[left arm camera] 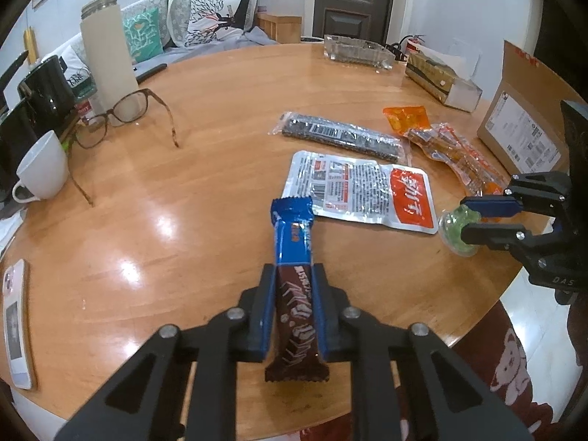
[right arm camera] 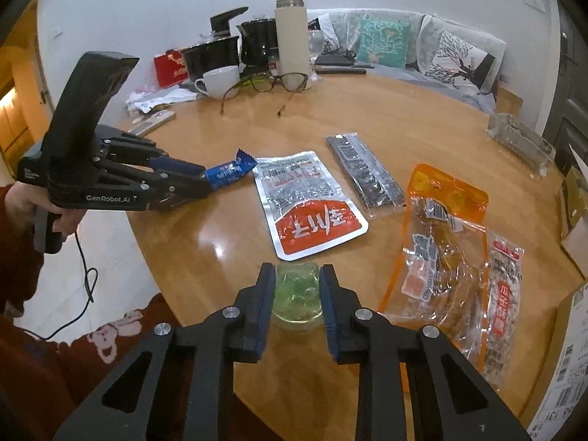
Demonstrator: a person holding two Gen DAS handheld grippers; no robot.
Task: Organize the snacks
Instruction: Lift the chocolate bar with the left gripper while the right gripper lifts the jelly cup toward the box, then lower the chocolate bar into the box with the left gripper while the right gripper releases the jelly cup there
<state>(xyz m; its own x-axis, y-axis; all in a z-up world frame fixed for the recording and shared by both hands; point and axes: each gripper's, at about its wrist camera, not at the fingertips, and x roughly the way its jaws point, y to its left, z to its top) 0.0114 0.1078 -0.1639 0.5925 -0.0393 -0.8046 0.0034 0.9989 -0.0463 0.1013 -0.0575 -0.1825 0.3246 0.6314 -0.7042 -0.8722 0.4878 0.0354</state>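
So both snacks in hand look light, but they'd handle pretty differently. The blue-and-brown chocolate bar (left arm camera: 294,286) is a slim, crinkly foil pack, probably slick and a bit snappable inside, so the middle of its long sides is the sane place to hold it. That's where the left gripper (left arm camera: 294,275) is pinching it, the brown end poking back toward the camera and the blue end out over the bench (left arm camera: 165,220). The green jelly cup (right arm camera: 297,299) looks like thin, squashy plastic with a film lid, so I'd go gentle across its sides. The right gripper (right arm camera: 297,283) is closed on it that way, right at the near edge of the bench, just below the silver-and-red pouch (right arm camera: 308,202). The orange packet (right arm camera: 437,242) and the dark sesame bar (right arm camera: 364,172) lie loose, further off.
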